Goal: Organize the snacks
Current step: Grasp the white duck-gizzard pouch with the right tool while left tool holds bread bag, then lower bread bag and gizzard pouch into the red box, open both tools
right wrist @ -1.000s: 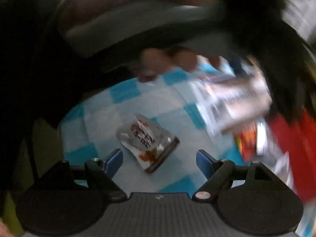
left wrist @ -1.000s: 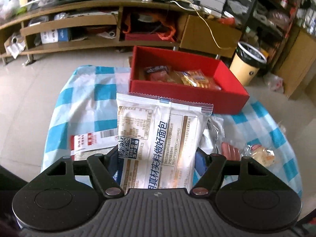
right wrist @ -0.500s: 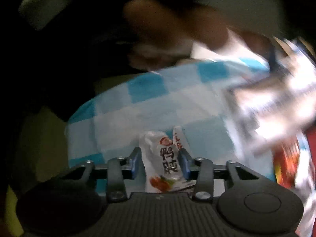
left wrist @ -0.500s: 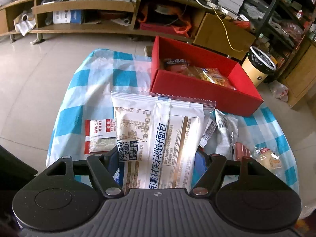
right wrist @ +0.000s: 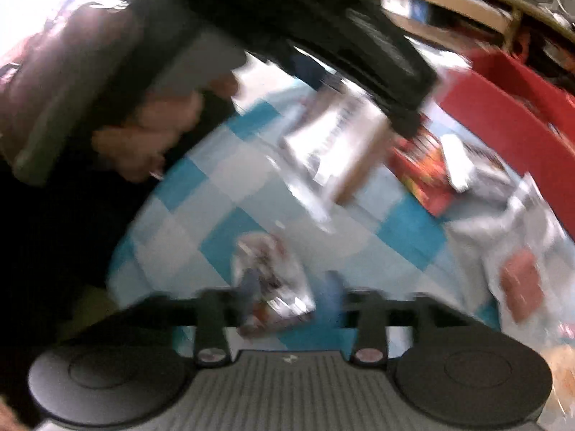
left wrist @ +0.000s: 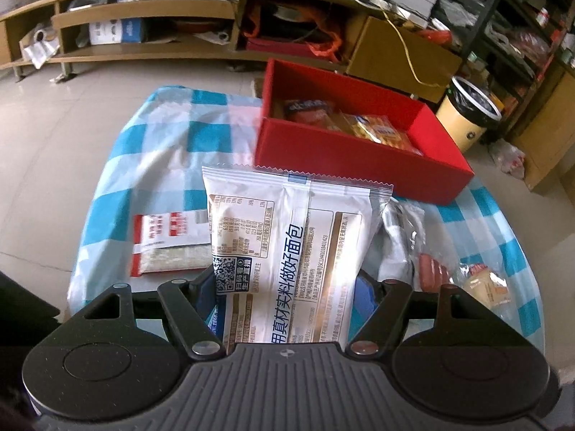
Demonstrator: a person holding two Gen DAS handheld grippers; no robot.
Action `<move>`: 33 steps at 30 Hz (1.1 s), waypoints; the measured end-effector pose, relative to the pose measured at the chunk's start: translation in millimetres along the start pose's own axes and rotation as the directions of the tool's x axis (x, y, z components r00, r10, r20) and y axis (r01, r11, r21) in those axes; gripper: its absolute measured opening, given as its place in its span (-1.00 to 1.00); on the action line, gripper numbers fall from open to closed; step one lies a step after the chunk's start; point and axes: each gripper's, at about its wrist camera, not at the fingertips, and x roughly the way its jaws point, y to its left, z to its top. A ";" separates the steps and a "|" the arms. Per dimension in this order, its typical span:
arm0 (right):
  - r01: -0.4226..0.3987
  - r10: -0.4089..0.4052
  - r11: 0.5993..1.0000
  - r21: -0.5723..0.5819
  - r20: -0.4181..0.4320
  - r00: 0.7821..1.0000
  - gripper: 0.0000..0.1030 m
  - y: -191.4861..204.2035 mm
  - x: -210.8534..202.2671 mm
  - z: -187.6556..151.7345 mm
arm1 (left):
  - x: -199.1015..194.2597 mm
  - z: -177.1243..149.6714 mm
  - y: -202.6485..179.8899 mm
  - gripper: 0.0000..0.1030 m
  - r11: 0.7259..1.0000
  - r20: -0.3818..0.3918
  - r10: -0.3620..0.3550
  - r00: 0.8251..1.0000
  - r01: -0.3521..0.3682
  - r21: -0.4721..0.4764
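White bread packet [left wrist: 287,251] upright before red box [left wrist: 359,165] of snacks; small pouch [right wrist: 273,280] on checked cloth

We look out over a pale tiled floor [left wrist: 64,133], glossy with daylight. Along the far side, from ten to one o'clock, runs a long low wooden shelf unit [left wrist: 143,14] crammed with boxes and bags; cables [left wrist: 399,36] trail off its top. At two o'clock stands a cream waste bin [left wrist: 467,122] with a dark liner, and past it dark metal shelving [left wrist: 517,18] full of goods. A wooden cabinet [left wrist: 550,136] sits at three o'clock. The desk wears a blue-and-white checked cloth [left wrist: 172,136].
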 end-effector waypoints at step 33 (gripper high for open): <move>0.268 -0.399 0.829 0.491 0.183 0.899 -0.13 -106.9 -109.3 -15.0 | -11.0 29.7 -68.6 0.51 0.996 0.099 0.030 0.995 -0.038 0.079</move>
